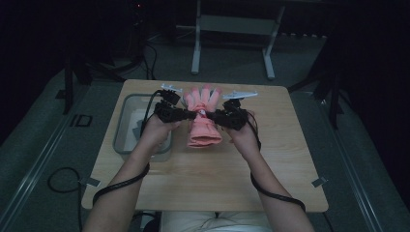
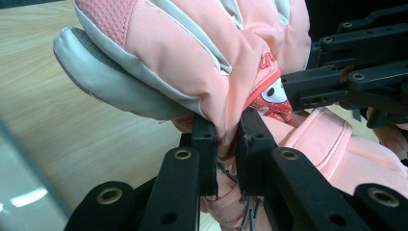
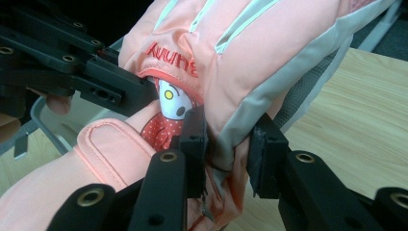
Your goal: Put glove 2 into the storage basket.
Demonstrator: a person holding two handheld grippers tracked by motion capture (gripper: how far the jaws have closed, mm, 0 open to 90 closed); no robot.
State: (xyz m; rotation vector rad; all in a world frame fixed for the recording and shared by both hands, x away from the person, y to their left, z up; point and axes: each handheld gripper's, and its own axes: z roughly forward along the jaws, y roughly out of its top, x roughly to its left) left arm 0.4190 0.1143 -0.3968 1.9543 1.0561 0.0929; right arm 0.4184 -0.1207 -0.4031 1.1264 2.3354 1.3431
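The tabletop is pale wood, and most of it lies bare in front of the person, which leaves room to work on one item at its far middle. At its left edge stands a grey bin with a see-through wall, close enough to the left hand that it looks like the place where things come from or go to.

Held between the two hands, at the far middle of the tabletop and seemingly just above it, is a padded pink glove with grey trim, fingers pointing away from the person and the cuff hanging toward them. It is gripped from both sides at the wrist band, probably so that the bulky fabric stays spread and level rather than drooping from one corner.

The left tool is clenched on a fold of the glove's pink edge just below the thumb; its jaws stand nearly together with only the pinched cloth between them. The right tool is grasping the opposite side, its jaws set a little wider around the thicker grey seam.

Near the wrist a small red cartoon patch sits between the two grips, uncovered by either.
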